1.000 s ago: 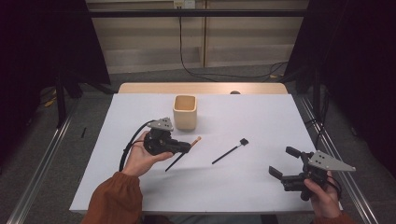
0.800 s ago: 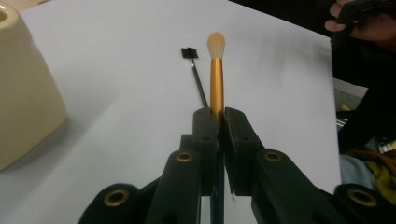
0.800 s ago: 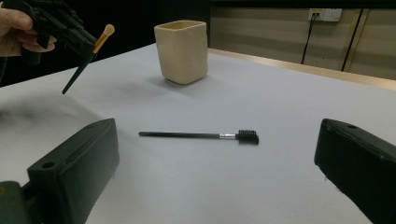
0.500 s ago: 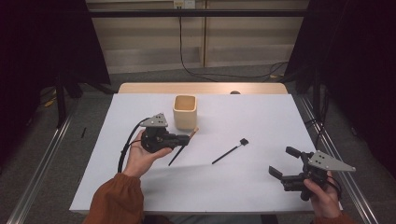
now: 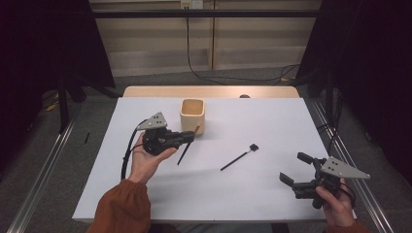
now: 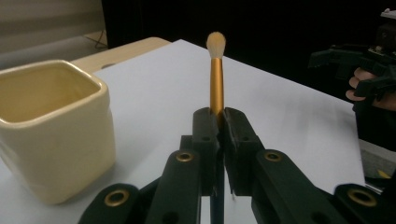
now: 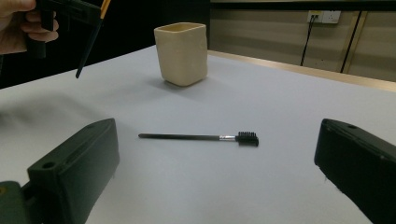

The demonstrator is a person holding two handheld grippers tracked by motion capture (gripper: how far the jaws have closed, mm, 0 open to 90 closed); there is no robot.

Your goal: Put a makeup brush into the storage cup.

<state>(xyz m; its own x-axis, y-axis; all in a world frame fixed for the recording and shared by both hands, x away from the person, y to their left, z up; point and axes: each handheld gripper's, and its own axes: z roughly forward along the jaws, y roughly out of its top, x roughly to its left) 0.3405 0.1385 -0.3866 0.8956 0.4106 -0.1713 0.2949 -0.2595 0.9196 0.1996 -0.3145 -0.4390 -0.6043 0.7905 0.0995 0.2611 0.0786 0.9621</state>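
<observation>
Beside the cream cup [image 5: 192,116], my left gripper [image 5: 187,137] is now carrying the gold-handled brush [image 6: 216,77] closer to the cup than a second ago, lifted off the white table [image 5: 252,184] and tilted, bristle end toward the cup wall. Its jaws are pinching the brush handle. My right gripper [image 5: 300,170] is staying put, jaws spread around nothing. Between both grippers, the black spoolie brush [image 5: 239,157] is lying flat. Nothing is visible inside the cup.

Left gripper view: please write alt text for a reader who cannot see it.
The left gripper is shut on a makeup brush that stands upright, gold ferrule and pale bristles on top. A cream cup sits at left on the white table; the right gripper is far right.
</observation>
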